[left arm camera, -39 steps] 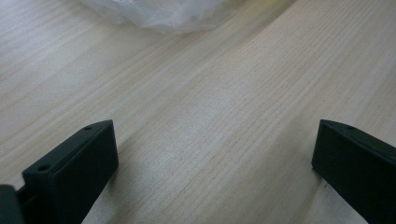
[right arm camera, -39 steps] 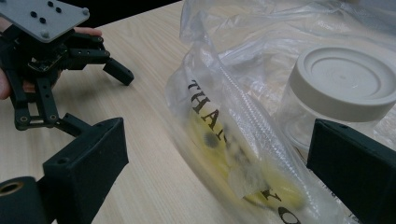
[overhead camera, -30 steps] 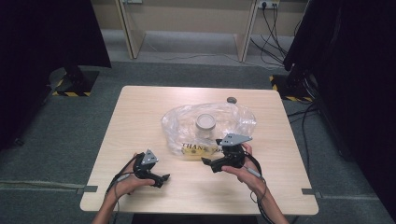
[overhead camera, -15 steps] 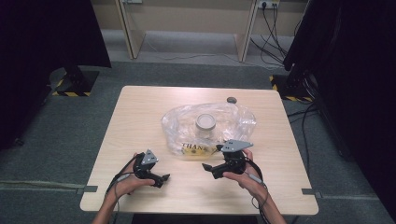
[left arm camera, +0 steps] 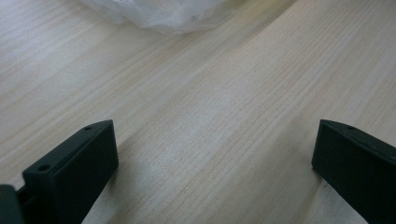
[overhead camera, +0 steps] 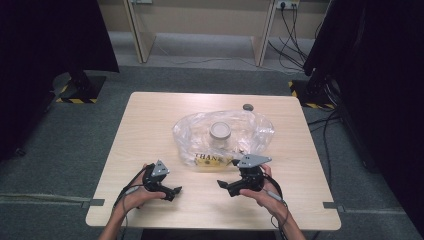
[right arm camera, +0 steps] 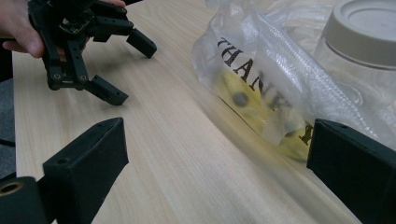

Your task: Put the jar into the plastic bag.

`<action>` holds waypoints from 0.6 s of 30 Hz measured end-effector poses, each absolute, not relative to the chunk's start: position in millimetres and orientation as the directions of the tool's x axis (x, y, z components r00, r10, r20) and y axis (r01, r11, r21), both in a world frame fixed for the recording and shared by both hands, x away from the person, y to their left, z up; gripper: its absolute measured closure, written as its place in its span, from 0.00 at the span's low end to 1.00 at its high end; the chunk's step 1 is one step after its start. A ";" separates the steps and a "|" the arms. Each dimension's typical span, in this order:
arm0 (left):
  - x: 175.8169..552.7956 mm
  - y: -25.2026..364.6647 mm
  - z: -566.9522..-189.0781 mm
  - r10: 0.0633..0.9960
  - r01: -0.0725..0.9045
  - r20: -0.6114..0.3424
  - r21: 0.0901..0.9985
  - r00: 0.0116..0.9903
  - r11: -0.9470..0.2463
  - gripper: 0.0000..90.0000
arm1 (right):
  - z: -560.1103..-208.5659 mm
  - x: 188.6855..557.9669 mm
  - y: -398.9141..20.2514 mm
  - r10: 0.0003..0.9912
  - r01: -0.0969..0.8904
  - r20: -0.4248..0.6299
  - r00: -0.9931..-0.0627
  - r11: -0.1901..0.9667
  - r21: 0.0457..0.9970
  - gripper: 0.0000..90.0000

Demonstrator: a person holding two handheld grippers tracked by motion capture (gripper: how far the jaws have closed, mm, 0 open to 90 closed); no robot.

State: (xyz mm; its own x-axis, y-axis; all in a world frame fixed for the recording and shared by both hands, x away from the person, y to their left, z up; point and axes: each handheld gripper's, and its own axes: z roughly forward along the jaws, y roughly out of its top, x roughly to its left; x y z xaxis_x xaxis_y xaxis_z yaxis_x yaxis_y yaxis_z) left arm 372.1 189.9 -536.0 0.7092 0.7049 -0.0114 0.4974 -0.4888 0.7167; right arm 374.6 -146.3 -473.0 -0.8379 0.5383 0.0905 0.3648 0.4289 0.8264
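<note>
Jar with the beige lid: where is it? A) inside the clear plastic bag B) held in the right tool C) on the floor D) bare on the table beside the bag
A: the jar stands under the clear film of the plastic bag on the table; the right gripper view shows it behind the bag's wrinkled plastic.
</note>
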 end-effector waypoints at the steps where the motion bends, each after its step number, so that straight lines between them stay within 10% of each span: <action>1: 372.1 189.9 -536.0 0.705 0.497 -0.012 0.717 0.709 -0.489 0.00 | -473.8 374.1 -146.5 0.538 0.366 0.091 -0.838 0.431 0.825 0.06; 18: 372.1 189.9 -536.0 0.705 0.498 -0.012 0.717 0.709 -0.489 0.00 | -481.7 368.7 -156.4 0.551 0.386 0.101 -0.828 0.432 0.815 0.06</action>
